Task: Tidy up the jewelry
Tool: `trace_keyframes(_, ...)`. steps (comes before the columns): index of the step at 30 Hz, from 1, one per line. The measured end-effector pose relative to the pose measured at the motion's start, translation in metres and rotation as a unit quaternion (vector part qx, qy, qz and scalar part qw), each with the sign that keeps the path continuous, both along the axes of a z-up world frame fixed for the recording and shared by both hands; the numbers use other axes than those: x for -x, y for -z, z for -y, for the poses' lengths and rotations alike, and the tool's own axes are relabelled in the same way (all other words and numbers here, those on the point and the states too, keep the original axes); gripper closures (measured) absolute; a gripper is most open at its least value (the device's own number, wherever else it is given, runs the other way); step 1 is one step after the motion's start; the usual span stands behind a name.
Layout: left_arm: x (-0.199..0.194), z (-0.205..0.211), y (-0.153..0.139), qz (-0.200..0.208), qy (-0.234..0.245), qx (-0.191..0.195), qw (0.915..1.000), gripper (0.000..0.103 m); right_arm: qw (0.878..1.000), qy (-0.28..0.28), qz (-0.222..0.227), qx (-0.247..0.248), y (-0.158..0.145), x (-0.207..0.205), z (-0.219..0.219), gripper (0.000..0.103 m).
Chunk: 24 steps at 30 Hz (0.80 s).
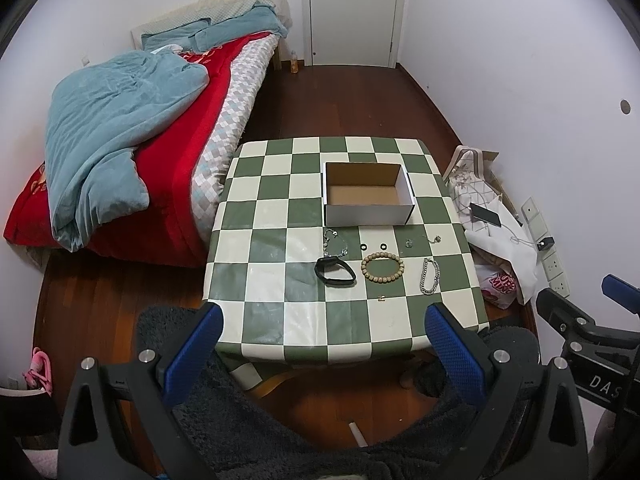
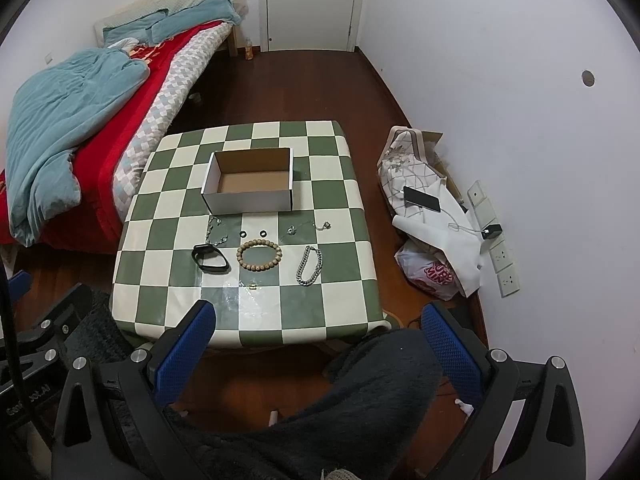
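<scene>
Both grippers, left (image 1: 322, 326) and right (image 2: 318, 322), hang wide and empty short of the checkered table (image 1: 272, 320), its open box (image 1: 366, 212) behind laid-out jewelry.

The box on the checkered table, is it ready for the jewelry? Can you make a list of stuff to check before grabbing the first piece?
1. Cardboard box open and empty: ok.
2. Left gripper open, holding nothing: ok.
3. Right gripper open, holding nothing: ok.
4. Pieces lie apart for easy picking: wooden bead bracelet, black band and silver chain bracelet ok; the thin chain lies very near the band, so cannot tell.
5. Small pieces found: two black rings ok; the tiny gold piece is too small to tell what it is.
6. Table edge free in front of both grippers: ok.
</scene>
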State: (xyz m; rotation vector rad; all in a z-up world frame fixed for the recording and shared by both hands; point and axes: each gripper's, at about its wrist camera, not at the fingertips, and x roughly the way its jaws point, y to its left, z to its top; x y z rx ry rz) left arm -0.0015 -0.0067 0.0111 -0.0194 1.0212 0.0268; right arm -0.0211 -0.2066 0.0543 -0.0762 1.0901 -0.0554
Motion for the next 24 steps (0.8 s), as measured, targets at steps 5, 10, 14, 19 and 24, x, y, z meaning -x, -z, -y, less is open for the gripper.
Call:
trace_keyframes(5,-0.0006,0.0003,-0.0007,0.0,0.0,0.001,1.0,0.0,1.0,0.001,0.001,0.001,-0.0018,0.0019,0.0016,0.0)
trace_keyframes(10,-0.0017,0.001,-0.0027,0.001,-0.001,0.002,1.0,0.0,1.0,0.001,0.001,0.001,-0.002,0.002,0.0023,0.0)
trace_keyframes(14,-0.0013,0.0006,-0.0026,0.002,0.0,0.003,1.0,0.0,1.0,0.002,0.002,0.001,-0.0019,0.0022,0.0017,0.0)
trace_keyframes(19,-0.0026,0.0016,-0.003,0.001,0.0,0.003,1.0,0.0,1.0,0.001,0.002,0.0,-0.0024,0.0017,0.0029,0.0)
trace_keyframes(24,-0.0023,0.0021,-0.0029,0.002,-0.002,0.003,1.0,0.0,1.0,0.001,0.003,0.002,-0.0031,0.002,0.0034,0.0)
